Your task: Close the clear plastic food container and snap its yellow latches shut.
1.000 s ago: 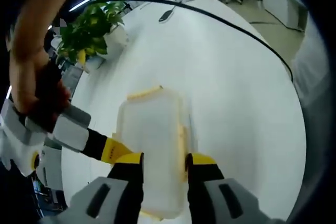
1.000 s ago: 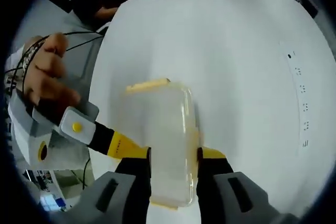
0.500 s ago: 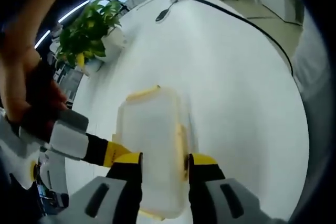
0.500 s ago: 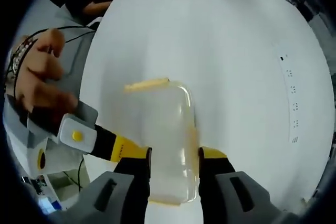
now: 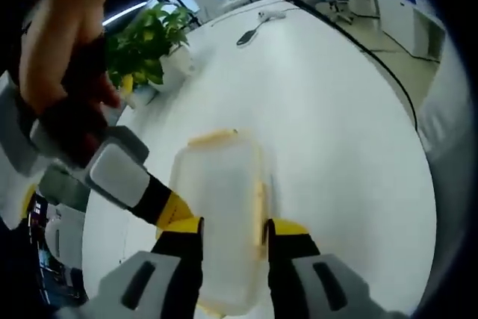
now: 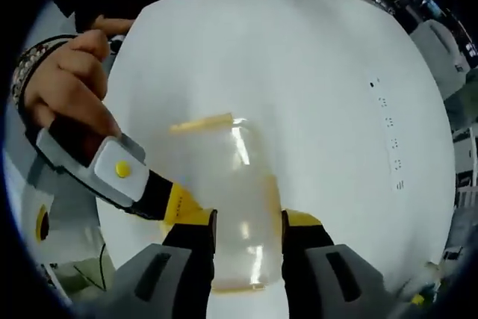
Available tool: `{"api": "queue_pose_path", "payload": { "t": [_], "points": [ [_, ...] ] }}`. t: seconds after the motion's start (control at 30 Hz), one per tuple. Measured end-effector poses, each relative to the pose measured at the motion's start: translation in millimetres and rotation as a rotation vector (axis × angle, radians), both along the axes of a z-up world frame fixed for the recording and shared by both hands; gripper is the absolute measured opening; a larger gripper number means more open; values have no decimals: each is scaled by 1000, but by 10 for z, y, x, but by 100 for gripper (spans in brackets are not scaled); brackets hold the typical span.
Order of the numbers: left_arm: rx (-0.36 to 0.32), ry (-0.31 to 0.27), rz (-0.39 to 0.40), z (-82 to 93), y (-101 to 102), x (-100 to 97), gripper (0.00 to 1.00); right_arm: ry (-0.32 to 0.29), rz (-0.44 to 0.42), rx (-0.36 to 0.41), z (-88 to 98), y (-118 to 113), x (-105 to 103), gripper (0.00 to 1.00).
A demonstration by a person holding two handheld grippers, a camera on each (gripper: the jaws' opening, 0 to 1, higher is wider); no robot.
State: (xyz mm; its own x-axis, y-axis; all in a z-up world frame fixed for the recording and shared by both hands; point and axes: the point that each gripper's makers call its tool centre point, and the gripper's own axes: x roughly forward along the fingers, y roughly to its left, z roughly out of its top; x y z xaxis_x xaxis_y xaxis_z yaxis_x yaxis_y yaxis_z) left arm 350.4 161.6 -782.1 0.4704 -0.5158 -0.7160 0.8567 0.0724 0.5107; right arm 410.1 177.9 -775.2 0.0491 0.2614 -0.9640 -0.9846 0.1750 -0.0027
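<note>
White table [image 5: 336,147] lies bare beyond the container [image 5: 218,207], still pinched between both grippers [image 5: 231,231] [image 6: 246,222], views shifted slightly.

Container [image 5: 218,222] on table [image 5: 343,147], between your left gripper [image 5: 233,231] jaws; your right gripper [image 6: 246,222] straddles it from opposite side. Potted plant [image 5: 146,42] at table edge beyond container.

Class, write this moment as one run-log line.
container: on white table, lid on | left gripper: straddles container | right gripper: straddles container
</note>
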Motion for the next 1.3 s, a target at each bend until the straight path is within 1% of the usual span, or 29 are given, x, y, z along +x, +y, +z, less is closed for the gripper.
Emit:
{"api": "queue_pose_path", "payload": {
  "t": [0.07,0.1,0.13,0.23,0.33,0.37,0.4,0.43,0.47,0.5,0.53,0.57,0.6,0.67,0.7,0.73,0.77,0.83,0.9,0.97,1.0,1.07,1.1,1.13,1.17,1.2,1.23,1.27,1.3],
  "points": [
    [8,9,13,5,-17,-1,31,-18,-6,18,11,-5,-13,29],
    [7,27,19,3,-14,-10,33,-18,-17,27,16,6,-25,29],
    [-4,64,25,6,-22,-39,35,-28,-40,39,20,-8,-15,28],
    [-35,99,39,24,-26,-43,38,-46,-66,77,33,-1,-30,25],
    [-57,99,62,28,-36,-37,38,-103,-101,133,60,-28,28,29],
    [-71,116,81,40,-45,-41,39,-113,-116,149,65,-25,35,32],
    [-54,136,112,54,-4,-45,38,-112,-137,155,64,-66,28,33],
    [-56,91,129,125,27,23,37,-112,-140,159,67,-93,24,33],
    [-68,45,116,201,29,66,34,-116,-135,148,65,-160,18,33],
    [-85,-1,100,287,29,107,36,-116,-134,146,66,-199,4,36],
    [-122,2,105,359,42,98,42,-113,-129,146,69,-245,-13,39],
    [-135,14,120,391,65,100,48,-112,-128,153,80,-271,-27,43],
    [-152,15,143,437,95,114,51,-116,-138,172,101,-291,-25,44],
    [-177,-19,159,541,177,163,51,-151,-181,267,226,-305,14,43],
    [-196,-30,190,587,239,192,52,-160,-198,307,279,-303,11,43],
    [-214,-35,198,613,266,203,53,-173,-214,341,322,-315,14,44],
    [-240,-43,220,650,322,219,56,-183,-240,401,378,-316,0,44],
    [-295,-55,264,704,415,245,61,-196,-265,469,420,-357,-47,47],
    [-334,-65,317,720,540,263,64,-209,-271,504,408,-443,-125,49],
    [-365,-86,358,709,646,274,67,-223,-290,540,395,-510,-181,53],
    [-380,-104,428,657,757,281,67,-226,-305,562,369,-566,-230,55],
    [-360,-130,490,565,885,257,66,-232,-341,575,287,-670,-305,57],
    [-376,-136,495,531,898,236,67,-235,-344,573,244,-708,-343,58],
    [-386,-120,502,447,912,189,68,-233,-355,576,203,-741,-382,59],
    [-408,-104,528,393,931,164,71,-227,-369,580,159,-766,-420,64],
    [-423,-64,545,292,941,122,72,-207,-380,587,73,-791,-507,68],
    [-431,-14,573,205,957,81,73,-206,-379,586,48,-798,-528,73],
    [-466,44,648,119,997,54,72,-207,-381,576,-22,-821,-571,77],
    [-499,63,691,90,1022,49,72,-214,-388,571,-65,-837,-580,79]
  ]
}}
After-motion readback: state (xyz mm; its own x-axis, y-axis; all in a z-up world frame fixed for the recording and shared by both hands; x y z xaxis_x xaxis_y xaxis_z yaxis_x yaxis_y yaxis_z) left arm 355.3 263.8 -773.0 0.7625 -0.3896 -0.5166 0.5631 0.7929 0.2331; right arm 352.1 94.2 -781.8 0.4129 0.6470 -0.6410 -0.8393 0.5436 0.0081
